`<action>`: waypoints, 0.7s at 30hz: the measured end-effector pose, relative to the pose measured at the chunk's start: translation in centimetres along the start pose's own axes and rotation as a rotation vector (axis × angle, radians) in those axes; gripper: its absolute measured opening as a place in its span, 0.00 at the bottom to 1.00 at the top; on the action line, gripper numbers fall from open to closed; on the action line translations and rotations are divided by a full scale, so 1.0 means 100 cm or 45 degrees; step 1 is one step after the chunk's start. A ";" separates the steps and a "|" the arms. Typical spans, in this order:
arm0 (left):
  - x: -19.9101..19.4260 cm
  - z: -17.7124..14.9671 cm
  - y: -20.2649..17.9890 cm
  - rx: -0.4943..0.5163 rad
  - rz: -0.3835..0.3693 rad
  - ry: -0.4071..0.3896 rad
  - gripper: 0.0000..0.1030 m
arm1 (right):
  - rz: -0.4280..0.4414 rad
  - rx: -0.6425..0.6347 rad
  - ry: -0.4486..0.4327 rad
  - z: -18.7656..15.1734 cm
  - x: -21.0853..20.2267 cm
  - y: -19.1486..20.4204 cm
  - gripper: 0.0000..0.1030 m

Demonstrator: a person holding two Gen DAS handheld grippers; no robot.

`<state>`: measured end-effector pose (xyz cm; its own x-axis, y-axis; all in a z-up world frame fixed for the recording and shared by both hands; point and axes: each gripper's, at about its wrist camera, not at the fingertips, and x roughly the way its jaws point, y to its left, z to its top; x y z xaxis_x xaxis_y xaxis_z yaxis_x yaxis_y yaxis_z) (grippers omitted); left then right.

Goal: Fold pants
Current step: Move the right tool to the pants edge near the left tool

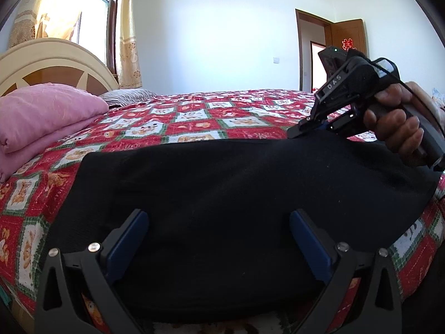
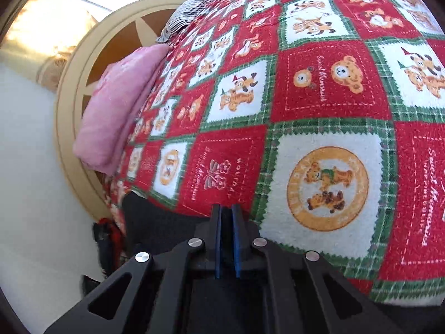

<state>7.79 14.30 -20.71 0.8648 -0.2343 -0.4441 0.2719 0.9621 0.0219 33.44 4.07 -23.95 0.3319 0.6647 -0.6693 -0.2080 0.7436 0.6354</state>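
The black pants (image 1: pixel 222 189) lie spread across the red patchwork bedspread (image 1: pixel 194 122). My left gripper (image 1: pixel 218 220) is open, its blue-padded fingers (image 1: pixel 130 239) wide apart just above the near part of the pants, holding nothing. My right gripper (image 1: pixel 308 128) is at the pants' far right edge, held by a hand, and is shut on that edge. In the right wrist view the right gripper (image 2: pixel 226 217) has its pads pressed together on black fabric (image 2: pixel 155 231), a little above the bedspread (image 2: pixel 328 89).
A folded pink blanket (image 1: pixel 41 117) lies at the head of the bed on the left, in front of a cream headboard (image 1: pixel 55 64). A striped pillow (image 1: pixel 128 96) lies behind it. An open wooden door (image 1: pixel 350 36) is at the back right.
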 end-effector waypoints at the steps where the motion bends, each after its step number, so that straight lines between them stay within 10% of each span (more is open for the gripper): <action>1: -0.001 0.000 0.000 -0.002 0.001 0.000 1.00 | -0.018 -0.019 -0.003 0.001 0.000 0.003 0.06; 13: -0.020 0.025 0.022 -0.049 0.157 0.033 1.00 | -0.106 -0.384 -0.169 -0.041 -0.068 0.051 0.33; 21: -0.004 0.013 0.054 -0.158 0.264 0.193 1.00 | -0.028 -0.596 0.037 -0.116 -0.047 0.072 0.34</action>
<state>9.44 19.42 -19.27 0.8211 -0.0161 -0.5706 0.0339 0.9992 0.0207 19.69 7.11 -20.71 0.3163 0.6449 -0.6957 -0.5963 0.7056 0.3830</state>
